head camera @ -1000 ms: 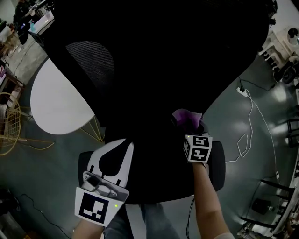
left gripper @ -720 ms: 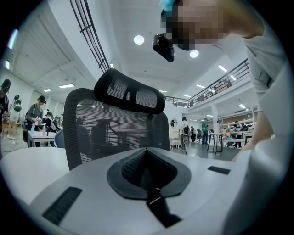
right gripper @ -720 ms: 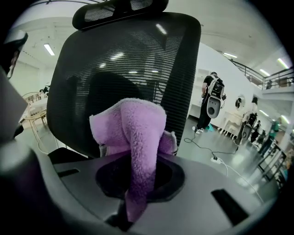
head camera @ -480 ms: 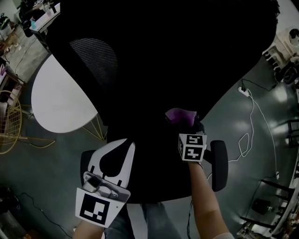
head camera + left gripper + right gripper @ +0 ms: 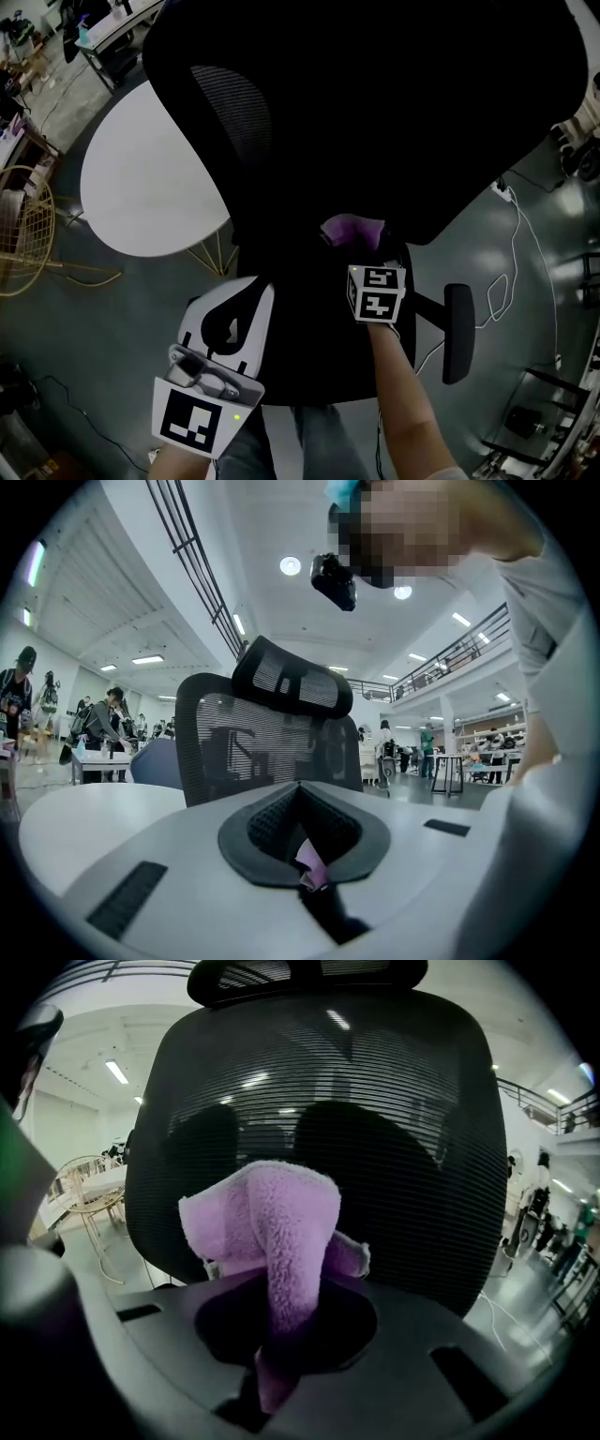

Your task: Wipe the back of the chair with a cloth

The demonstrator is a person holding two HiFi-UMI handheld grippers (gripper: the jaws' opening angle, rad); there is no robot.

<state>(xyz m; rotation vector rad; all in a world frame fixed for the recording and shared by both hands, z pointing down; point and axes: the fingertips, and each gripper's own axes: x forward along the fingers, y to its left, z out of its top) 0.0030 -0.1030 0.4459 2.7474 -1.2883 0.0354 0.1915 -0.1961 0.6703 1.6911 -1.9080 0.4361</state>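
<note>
Purple fleece fills the right gripper [image 5: 281, 1330]: its dark jaws are clamped on the cloth [image 5: 267, 1232], which rises out of them and flops forward in a thick fold. Straight ahead of those jaws, filling most of that view, stands the chair back [image 5: 394, 1119], black ribbed mesh, with the headrest [image 5: 309, 974] along its top. The cloth sits close in front of the lower middle of the mesh; whether it touches there I cannot tell.

From the head view the right gripper [image 5: 359, 251] points away from the person, marker cube nearest them, and the cloth [image 5: 350, 228] bunches at its tip against the low, narrow part of the chair back [image 5: 394, 112]. Just to the right of this gripper is a black armrest [image 5: 457, 333], and further right a white cable [image 5: 502, 281] loops over the floor [image 5: 525, 244].

The left gripper [image 5: 234, 298] is held to the left of the right one and nearer the person, apart from the cloth. In its own view the left gripper [image 5: 305, 850] has its white jaws brought together, with a small purple scrap [image 5: 309, 866] nipped in the seam between the pads. Ahead of it the chair back [image 5: 253, 752] and headrest [image 5: 291, 682] stand upright. Off to this gripper's left is a round white table [image 5: 141, 187], and further left a yellow wire chair [image 5: 28, 234]. People [image 5: 105, 714] stand far off on the left
</note>
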